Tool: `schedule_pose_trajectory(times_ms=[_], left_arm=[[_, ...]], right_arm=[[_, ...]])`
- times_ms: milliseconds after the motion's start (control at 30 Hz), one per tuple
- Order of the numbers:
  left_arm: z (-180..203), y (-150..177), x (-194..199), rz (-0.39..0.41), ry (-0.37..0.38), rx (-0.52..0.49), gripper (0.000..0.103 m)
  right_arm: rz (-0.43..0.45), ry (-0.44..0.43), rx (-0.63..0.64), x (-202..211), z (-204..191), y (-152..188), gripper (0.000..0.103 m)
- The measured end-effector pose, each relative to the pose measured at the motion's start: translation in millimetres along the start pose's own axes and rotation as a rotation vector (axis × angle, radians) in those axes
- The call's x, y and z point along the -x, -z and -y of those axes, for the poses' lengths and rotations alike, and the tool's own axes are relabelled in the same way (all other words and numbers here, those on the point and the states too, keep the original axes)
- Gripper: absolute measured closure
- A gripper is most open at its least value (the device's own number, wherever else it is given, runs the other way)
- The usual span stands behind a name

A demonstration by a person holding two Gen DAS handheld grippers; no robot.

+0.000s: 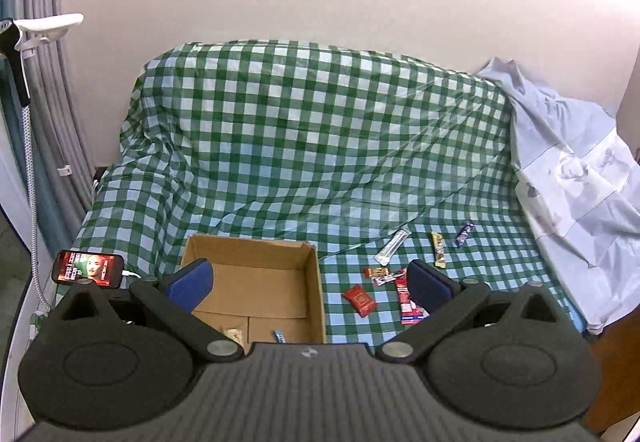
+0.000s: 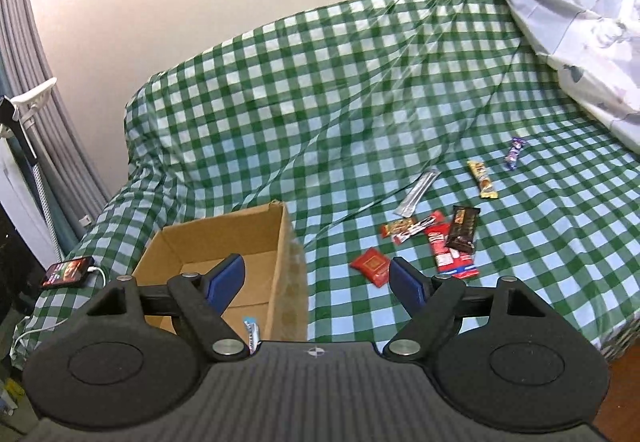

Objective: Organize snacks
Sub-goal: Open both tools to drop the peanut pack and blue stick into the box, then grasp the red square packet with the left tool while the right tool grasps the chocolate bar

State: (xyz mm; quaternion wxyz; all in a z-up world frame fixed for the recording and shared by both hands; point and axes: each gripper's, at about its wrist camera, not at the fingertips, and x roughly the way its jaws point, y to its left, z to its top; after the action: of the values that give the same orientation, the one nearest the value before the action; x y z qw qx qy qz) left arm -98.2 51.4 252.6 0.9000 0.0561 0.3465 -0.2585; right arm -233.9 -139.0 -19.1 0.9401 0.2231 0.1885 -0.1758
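Observation:
An open cardboard box (image 1: 256, 266) (image 2: 216, 242) stands on the green checked cloth. Inside lie a blue-and-white snack (image 1: 279, 337) (image 2: 251, 334) and a pale snack (image 1: 234, 335). Right of the box lie loose snacks: a red square packet (image 1: 359, 299) (image 2: 371, 265), a red bar (image 1: 407, 302) (image 2: 450, 254), a dark brown bar (image 2: 463, 228), a silver stick (image 1: 393, 245) (image 2: 418, 192), a yellow bar (image 1: 439, 249) (image 2: 483, 179) and a purple candy (image 1: 465, 233) (image 2: 514, 153). My left gripper (image 1: 310, 284) is open and empty above the box. My right gripper (image 2: 316, 280) is open and empty over the box's right wall.
A phone (image 1: 89, 268) (image 2: 68, 271) with a lit screen and white cable lies left of the box. A pale blue sheet (image 1: 572, 170) (image 2: 580, 14) is heaped at the right. The cloth rises over a mound behind. A white clamp stand (image 1: 44, 28) and grey curtain are at the left.

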Motion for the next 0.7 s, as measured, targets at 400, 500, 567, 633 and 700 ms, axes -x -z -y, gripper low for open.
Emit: schedule_pose_trajectory(times_ms=[400, 500, 567, 633, 700], left_arm=[[21.8, -2.5, -8.4, -0.026, 0.036, -0.016, 0.000], [27.1, -6.1, -18.6, -0.035, 0.033, -0.016, 0.000], [30.2, -9.2, -26.9, -0.046, 0.033, -0.009, 0.000], [33.8, -12.3, -35.8, -0.056, 0.026, -0.009, 0.000], [39.0, -15.2, -46.5, -0.072, 0.030, -0.006, 0.000]], right_arm=[[0.012, 0.026, -0.027, 6.3, 19.8, 0.8, 0.022], [0.010, 0.038, -0.033, 3.9, 27.4, 0.9, 0.022], [0.007, 0.046, -0.040, 1.8, 32.8, 0.8, 0.022], [0.005, 0.054, -0.047, -0.5, 38.4, 0.9, 0.022], [0.000, 0.062, -0.055, -3.2, 43.2, 1.4, 0.022]])
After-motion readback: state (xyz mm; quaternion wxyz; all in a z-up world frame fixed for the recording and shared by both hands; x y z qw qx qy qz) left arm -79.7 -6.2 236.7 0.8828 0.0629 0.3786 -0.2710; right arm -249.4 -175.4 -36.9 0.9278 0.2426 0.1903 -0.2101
